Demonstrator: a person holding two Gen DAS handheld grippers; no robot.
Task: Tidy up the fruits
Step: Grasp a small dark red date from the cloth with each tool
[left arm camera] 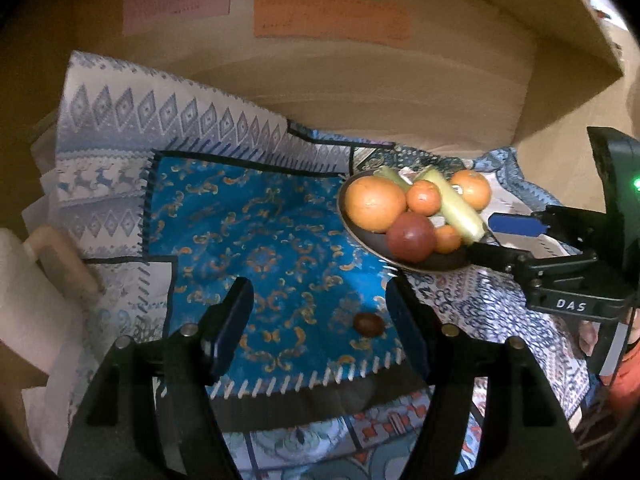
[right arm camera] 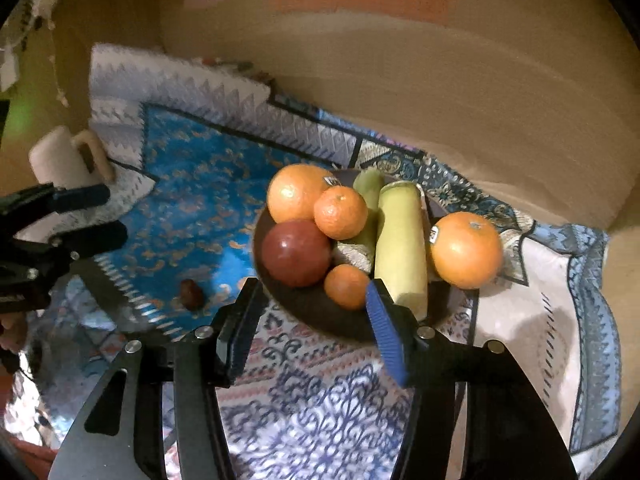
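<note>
Patterned cloths cover the desk, cardboard walls behind with coloured paper notes.

Most fruit is piled on the dark plate [right arm camera: 320,320]; one small brown fruit [left arm camera: 367,324] lies alone on the blue cloth [left arm camera: 260,240], seemingly left to gather. Left tongs [left arm camera: 320,320] and right tongs [right arm camera: 308,320] both stand apart, holding nothing.

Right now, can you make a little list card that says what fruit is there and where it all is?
plate: dark plate on the patterned cloths
fruit on plate: two big oranges, two small mandarins, a dark red round fruit, pale green long pieces
off the plate: small brown fruit alone on the blue cloth
left tool: open, empty, above the blue cloth
right tool: open, empty, at the plate's near rim
</note>
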